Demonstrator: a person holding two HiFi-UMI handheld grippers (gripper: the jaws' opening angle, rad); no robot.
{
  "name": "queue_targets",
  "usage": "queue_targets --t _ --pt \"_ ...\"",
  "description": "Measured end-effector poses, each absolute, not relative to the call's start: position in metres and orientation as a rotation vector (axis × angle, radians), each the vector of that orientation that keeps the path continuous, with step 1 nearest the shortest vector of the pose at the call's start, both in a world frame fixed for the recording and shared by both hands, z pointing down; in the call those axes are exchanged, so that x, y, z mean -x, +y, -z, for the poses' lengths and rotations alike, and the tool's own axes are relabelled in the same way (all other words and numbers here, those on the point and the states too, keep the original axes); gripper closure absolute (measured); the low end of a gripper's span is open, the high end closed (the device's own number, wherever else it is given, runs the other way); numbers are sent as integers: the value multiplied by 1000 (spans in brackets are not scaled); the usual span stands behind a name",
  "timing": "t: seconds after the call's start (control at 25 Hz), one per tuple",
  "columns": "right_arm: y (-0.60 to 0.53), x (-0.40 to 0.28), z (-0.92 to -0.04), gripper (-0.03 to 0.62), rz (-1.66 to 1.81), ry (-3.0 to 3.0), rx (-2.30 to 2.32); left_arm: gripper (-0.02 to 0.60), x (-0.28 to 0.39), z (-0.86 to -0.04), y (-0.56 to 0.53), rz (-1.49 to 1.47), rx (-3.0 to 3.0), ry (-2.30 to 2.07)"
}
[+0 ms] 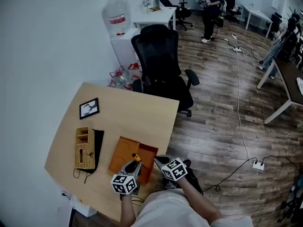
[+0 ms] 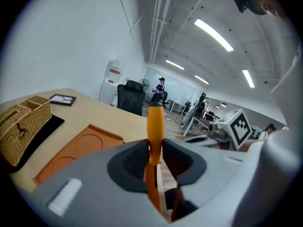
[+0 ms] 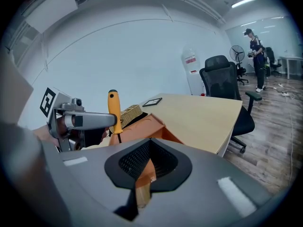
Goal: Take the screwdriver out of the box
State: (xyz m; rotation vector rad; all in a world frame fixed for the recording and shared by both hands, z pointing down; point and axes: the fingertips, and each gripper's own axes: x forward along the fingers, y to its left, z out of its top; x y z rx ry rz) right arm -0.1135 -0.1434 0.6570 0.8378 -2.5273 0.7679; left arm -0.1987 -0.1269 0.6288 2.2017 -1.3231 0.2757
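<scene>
Left gripper [image 2: 154, 160] jaws are pressed onto an orange-handled screwdriver [image 2: 155, 124], pinching it low on the handle so that the handle stands upright above the pads. The right gripper [image 3: 147, 167] is closed on a thin orange-tan edge that looks to be a wall or flap of the box, apparently steadying it.

Working down by size: a pale wooden table [image 1: 128, 112] fills the lower left of the head view, with a black swivel office chair [image 1: 161, 60] at its far edge. On the table lies the flat orange box [image 1: 124, 156], open, with round recesses moulded into its floor. To its left stands a woven wicker basket [image 1: 84, 150] on a black cloth [image 1: 98, 145], and beyond that a small black-framed picture [image 1: 89, 108].

Smallest is the screwdriver itself. In the right gripper view it hangs in the left gripper above the box's near corner, its dark shaft pointing down — whether the tip has cleared the rim cannot be made out, since the gripper body hides it.

By my reading the task is nearly finished: the tool is gripped and raised off the box floor. What remains is carrying it clear of the box — and perhaps setting it on the table.
</scene>
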Motion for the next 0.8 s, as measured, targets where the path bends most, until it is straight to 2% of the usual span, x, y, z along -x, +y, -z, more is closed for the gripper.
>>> queue_targets --t 0.8 --pt "-155 117 -654 594 -782 -2546 -836 434 211 -622 -131 -166 -2174 -1352"
